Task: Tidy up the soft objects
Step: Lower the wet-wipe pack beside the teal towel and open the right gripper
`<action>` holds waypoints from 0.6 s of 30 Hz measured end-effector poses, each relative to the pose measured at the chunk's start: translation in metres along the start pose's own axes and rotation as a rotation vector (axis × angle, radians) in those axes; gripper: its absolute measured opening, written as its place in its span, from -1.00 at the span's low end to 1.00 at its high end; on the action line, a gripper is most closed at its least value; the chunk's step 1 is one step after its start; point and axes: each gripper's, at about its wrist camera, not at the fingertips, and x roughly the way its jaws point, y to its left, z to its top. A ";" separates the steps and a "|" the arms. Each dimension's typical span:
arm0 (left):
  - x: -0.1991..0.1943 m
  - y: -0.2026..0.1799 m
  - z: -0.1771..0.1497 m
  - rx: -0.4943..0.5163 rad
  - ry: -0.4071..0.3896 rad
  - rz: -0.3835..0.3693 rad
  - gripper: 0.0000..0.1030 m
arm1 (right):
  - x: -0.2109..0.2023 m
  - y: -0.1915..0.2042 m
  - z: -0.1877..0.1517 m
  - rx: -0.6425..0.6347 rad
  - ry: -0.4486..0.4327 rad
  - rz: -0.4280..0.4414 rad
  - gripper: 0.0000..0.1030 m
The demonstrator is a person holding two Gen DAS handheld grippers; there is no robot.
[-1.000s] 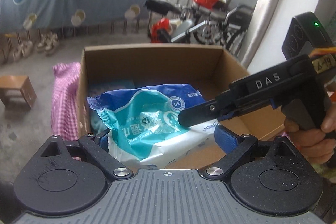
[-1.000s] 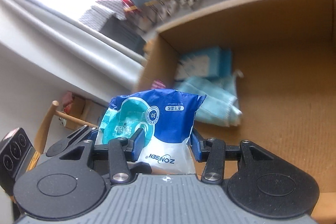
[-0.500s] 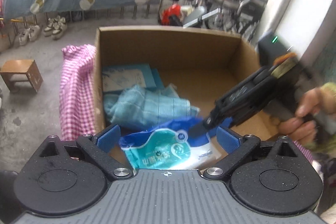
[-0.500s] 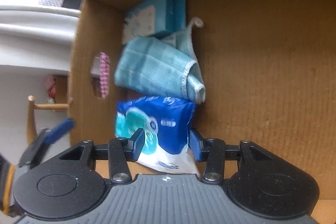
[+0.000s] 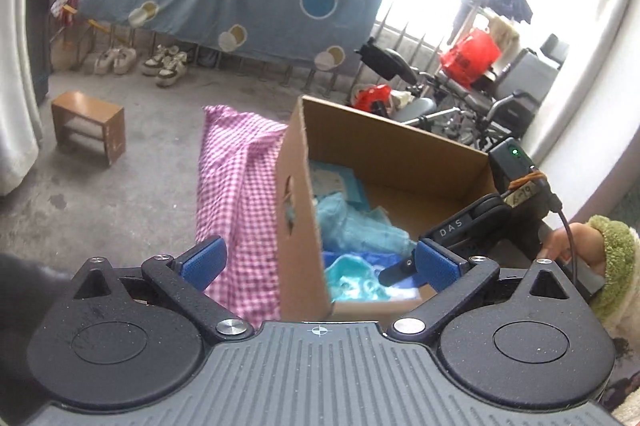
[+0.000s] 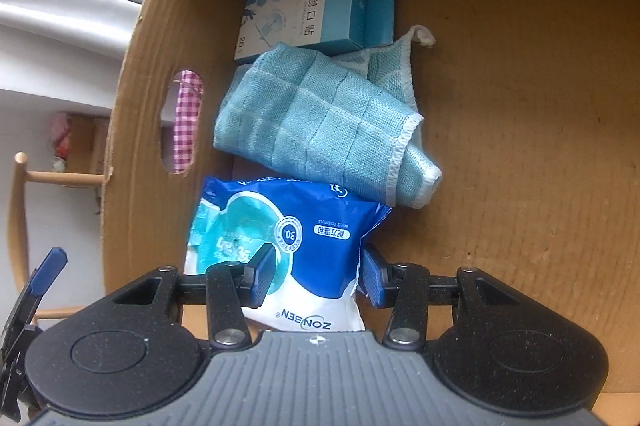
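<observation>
Right hand-held gripper (image 6: 312,276): you have it clamped on the blue wet-wipes pack (image 6: 280,238), low inside the cardboard box (image 6: 520,166).
Wet-wipes pack: in the box's near left corner, its far edge touching or tucked under the towel; whether it rests on the floor of the box yet, you cannot tell.
Left hand-held gripper (image 5: 320,262): jaws wide apart and just been opening, gripping nothing, straddling the box's near corner.
Already stowed: teal towel (image 6: 320,122), then the blue plaster box (image 6: 316,10) at the far wall.
Left to do: you likely only need to release the pack; no other loose soft item shows.

Right claw (image 6: 316,276) clamped on blue wipes pack (image 6: 288,238) inside cardboard box (image 6: 520,146), beside teal towel (image 6: 320,130).
</observation>
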 end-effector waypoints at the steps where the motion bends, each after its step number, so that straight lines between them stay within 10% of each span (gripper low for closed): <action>1: -0.001 0.003 -0.001 -0.008 -0.001 -0.002 0.96 | -0.001 0.000 -0.001 0.005 -0.001 -0.005 -0.03; 18: -0.025 0.003 -0.032 -0.051 0.022 -0.091 0.99 | -0.118 0.007 -0.087 -0.030 -0.377 0.151 0.22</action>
